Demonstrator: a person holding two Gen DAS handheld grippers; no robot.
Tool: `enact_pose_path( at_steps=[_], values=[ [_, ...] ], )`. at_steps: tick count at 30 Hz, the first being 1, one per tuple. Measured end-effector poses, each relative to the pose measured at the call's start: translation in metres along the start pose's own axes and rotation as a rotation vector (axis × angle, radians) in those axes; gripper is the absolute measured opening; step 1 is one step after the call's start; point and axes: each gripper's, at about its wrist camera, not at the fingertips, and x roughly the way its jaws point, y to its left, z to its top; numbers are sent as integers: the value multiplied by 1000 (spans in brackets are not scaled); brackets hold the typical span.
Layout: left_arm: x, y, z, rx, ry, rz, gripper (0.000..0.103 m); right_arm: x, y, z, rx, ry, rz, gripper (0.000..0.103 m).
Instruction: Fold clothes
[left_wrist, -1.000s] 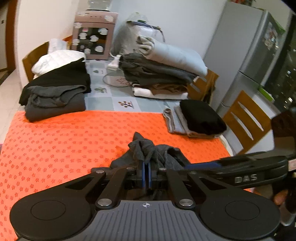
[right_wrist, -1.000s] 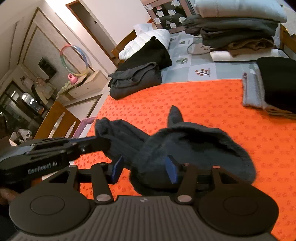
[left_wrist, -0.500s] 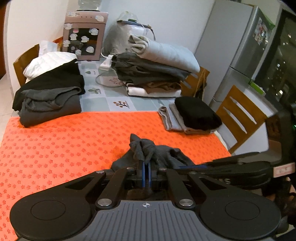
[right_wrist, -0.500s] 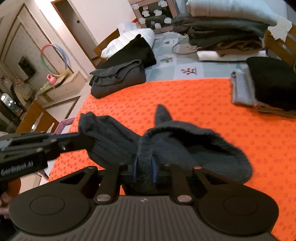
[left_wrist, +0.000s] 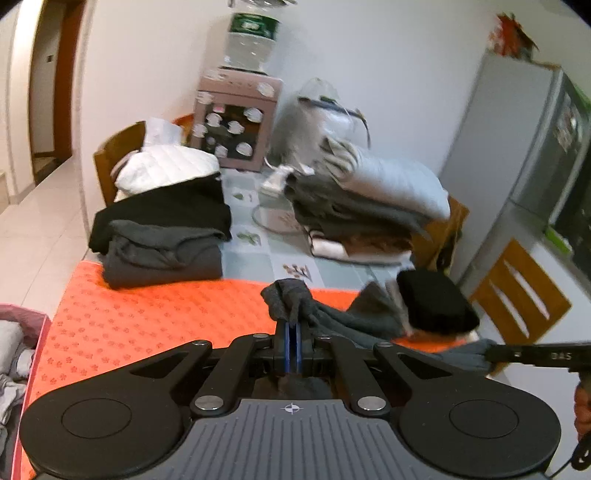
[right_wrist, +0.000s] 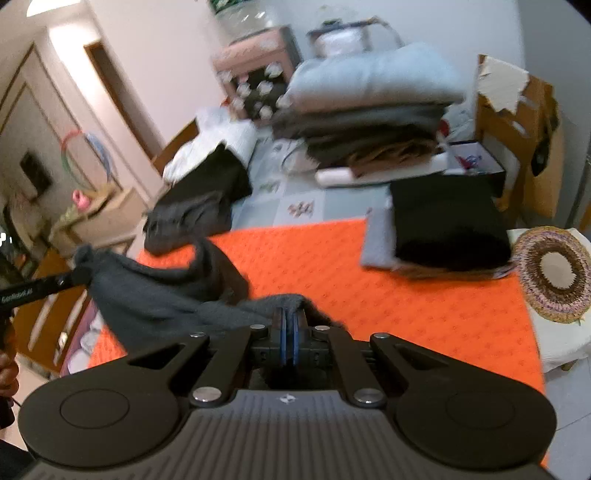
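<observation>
While 3 folded stacks sit on the tabletop (left_wrist: 258, 258), the dark grey garment (right_wrist: 166, 295) is unfolded, stretched above the orange mat (right_wrist: 406, 302). Left hand-held gripper (left_wrist: 293, 332) and right hand-held gripper (right_wrist: 289, 325) each pinch an edge. Folding barely started.

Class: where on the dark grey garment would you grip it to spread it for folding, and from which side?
Grip the dark grey garment at two opposite edge corners, coming from the near side: it hangs limp between them over the orange mat.
</observation>
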Motion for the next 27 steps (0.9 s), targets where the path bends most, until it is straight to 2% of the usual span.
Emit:
enact_pose_path(
  at_steps=[3,6,9,12,14,22,25,27],
  values=[
    [-9,-3,5,-3,-18,32,3,-20,-20,11,19,-30,5,4],
    [0,-6,-4,-14,26,63,2,-27,-38,17,13,-30,-5,4],
    [14,-7,-18,-45,73,92,3,-15,-55,10,11,21,-34,5],
    [26,-15,-32,-52,120,87,5,2,-70,-2,7,77,-46,5],
    [31,-24,-40,-42,146,53,6,9,-79,-8,15,96,-47,5],
    [56,-70,-60,12,211,-108,49,16,-94,-12,4,114,-38,5],
    [68,-91,-71,35,233,-163,58,18,-97,-12,2,117,-29,5],
    [79,-103,-77,52,247,-191,59,19,-98,-13,3,117,-24,5]
  ],
)
